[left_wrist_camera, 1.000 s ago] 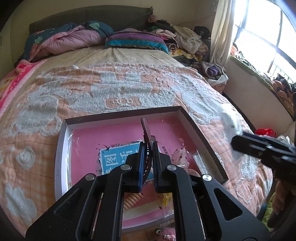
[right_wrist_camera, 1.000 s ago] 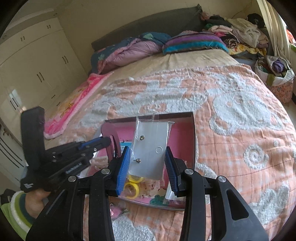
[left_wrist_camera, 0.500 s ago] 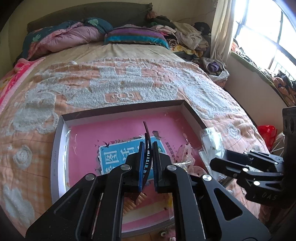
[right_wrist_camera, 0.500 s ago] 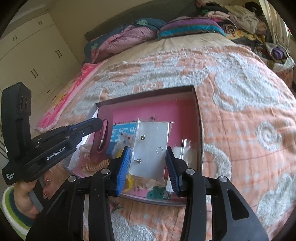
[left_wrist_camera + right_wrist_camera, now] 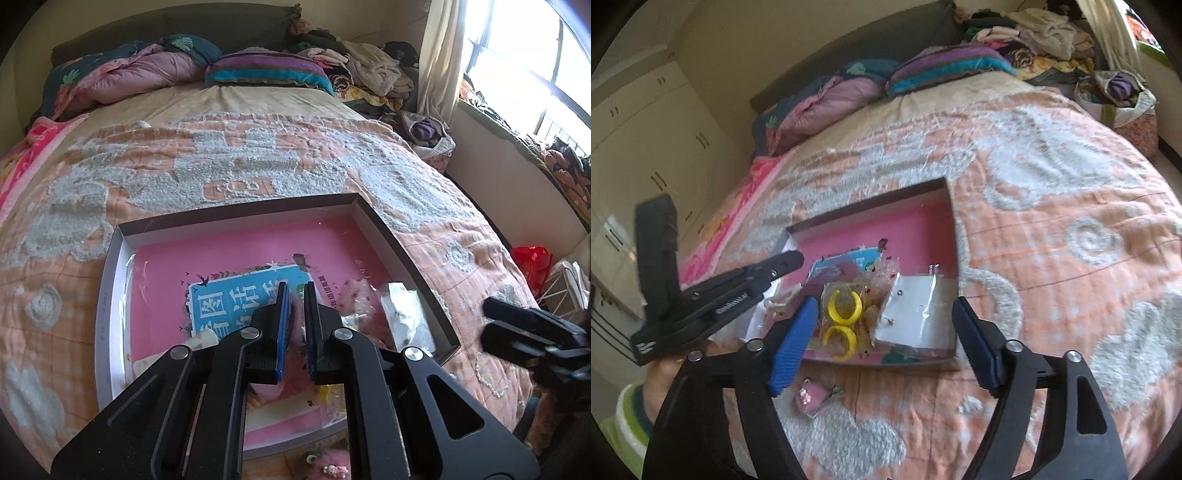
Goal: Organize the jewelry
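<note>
- The right tongs (image 5: 882, 339) are opening wide above the near edge of the box (image 5: 955, 258), with nothing pressed between the pads.
- The earring card (image 5: 919, 321) is lying in the box's near right corner, beside the yellow rings (image 5: 844, 317).
- The left tongs (image 5: 295, 325) are nearly shut over the box on the bed (image 5: 221, 166); whether they are pinching anything is unclear through blur.

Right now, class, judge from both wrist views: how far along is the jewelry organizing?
Done: earring card and yellow rings lie in the box. In hand: right hand-held gripper is opening its jaws, empty; left hand-held gripper is shut, contents blurred. Left: pink clip on the bedspread outside the box.
</note>
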`<state>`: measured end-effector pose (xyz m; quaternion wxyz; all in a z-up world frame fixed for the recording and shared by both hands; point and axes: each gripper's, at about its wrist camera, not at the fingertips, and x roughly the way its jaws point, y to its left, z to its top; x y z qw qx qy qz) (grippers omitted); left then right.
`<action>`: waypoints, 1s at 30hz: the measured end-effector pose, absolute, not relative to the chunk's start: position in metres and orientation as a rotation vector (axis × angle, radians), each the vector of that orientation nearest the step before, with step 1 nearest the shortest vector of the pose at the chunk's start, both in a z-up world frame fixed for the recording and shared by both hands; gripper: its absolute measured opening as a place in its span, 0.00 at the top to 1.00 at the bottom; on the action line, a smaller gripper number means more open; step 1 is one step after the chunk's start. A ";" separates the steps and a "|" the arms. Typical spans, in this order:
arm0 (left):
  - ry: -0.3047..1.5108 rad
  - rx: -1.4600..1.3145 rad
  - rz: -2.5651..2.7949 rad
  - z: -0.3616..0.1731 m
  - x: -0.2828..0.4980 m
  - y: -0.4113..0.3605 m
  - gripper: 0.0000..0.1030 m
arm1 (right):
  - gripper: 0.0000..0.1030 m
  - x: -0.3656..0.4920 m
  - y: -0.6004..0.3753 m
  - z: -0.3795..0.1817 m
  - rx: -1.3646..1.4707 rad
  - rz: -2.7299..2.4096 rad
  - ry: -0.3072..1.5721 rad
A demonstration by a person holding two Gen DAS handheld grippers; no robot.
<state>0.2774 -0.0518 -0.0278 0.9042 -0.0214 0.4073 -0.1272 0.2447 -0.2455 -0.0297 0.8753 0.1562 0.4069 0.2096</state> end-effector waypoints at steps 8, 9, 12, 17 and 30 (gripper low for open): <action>0.842 -0.045 -0.265 -0.026 0.272 -0.057 0.97 | 0.22 0.221 -0.274 -0.002 0.341 0.400 0.774; 0.840 -0.043 -0.265 -0.024 0.271 -0.058 0.97 | 0.21 0.220 -0.275 0.000 0.338 0.397 0.768; 0.828 -0.035 -0.265 -0.019 0.264 -0.059 0.97 | 0.21 0.214 -0.278 0.006 0.320 0.384 0.753; 0.805 -0.029 -0.266 -0.004 0.251 -0.058 0.97 | 0.21 0.204 -0.279 0.016 0.305 0.379 0.727; 0.757 -0.008 -0.266 0.033 0.210 -0.056 0.71 | 0.18 0.175 -0.276 0.046 0.270 0.386 0.647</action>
